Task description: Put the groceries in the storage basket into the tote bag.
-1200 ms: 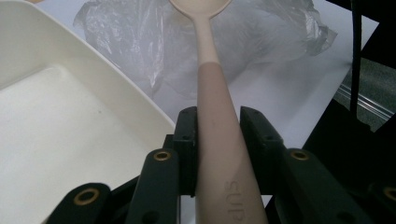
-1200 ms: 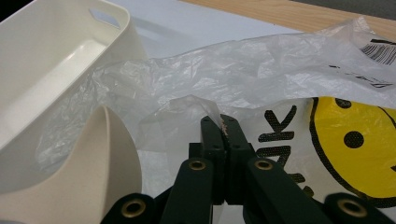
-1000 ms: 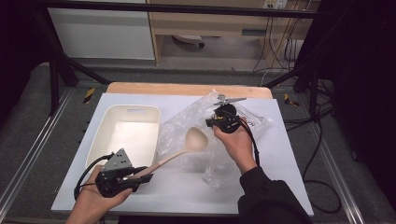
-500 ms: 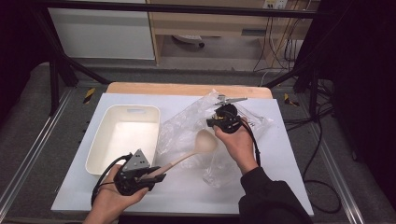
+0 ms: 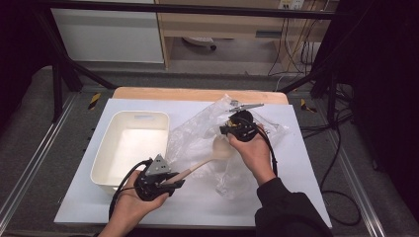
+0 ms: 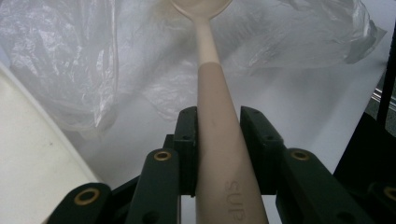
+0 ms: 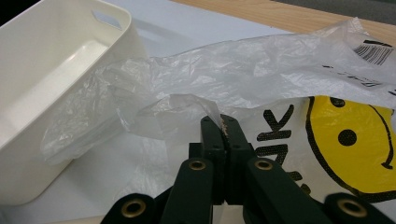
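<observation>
Left gripper [image 5: 179, 181] near the front edge of the white sheet [image 5: 296, 168], clamped on the handle of one beige spoon [image 5: 210, 157]; the bowl has moved right since a second ago, now against the clear plastic bag [image 5: 197, 138] mid-sheet; right gripper [image 5: 225, 130] pinches a bag fold, jaws closed; one white bin [image 5: 129, 148] along the left edge; bare sheet front right.

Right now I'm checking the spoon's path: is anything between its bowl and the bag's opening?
Nothing visible. The right claw pinches the bag edge up, and the spoon in the left claw already reaches the plastic.
</observation>
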Demonstrator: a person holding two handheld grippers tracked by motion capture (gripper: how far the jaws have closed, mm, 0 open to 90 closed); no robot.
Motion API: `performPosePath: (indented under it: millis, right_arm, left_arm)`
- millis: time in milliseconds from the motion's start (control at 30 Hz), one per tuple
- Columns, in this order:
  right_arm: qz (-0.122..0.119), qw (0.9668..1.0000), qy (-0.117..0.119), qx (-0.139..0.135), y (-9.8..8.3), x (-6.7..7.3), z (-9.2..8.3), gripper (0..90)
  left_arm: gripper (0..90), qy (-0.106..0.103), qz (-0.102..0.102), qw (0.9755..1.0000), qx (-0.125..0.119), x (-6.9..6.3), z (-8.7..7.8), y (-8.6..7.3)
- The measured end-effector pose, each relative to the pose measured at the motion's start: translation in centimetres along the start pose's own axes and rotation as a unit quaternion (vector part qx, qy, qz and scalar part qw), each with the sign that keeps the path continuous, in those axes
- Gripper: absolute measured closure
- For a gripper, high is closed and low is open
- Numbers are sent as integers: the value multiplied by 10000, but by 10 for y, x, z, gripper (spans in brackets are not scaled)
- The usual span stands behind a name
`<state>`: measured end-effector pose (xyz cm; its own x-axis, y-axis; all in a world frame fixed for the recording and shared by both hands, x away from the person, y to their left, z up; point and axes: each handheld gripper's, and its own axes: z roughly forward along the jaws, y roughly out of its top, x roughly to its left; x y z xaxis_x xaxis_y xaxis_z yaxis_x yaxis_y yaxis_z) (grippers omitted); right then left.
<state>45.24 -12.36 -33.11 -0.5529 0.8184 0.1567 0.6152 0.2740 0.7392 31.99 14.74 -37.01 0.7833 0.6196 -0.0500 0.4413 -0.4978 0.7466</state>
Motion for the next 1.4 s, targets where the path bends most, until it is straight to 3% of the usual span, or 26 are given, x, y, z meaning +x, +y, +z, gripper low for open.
performPosePath:
  millis: [833, 1133, 1400]
  right_arm:
    - [-44, 10000, -4, 15, -3, -2, -4, 900]
    - [-59, 10000, 8, 49, -4, -1, -7, 900]
    - [-75, 10000, 19, 31, -6, -1, -9, 900]
  left_arm:
    - [690, -36, -11, 10000, -1, -3, 48, 18]
    - [689, -105, -22, 9999, -107, -4, 65, 29]
    - [690, -118, 12, 9999, -28, -3, 82, 36]
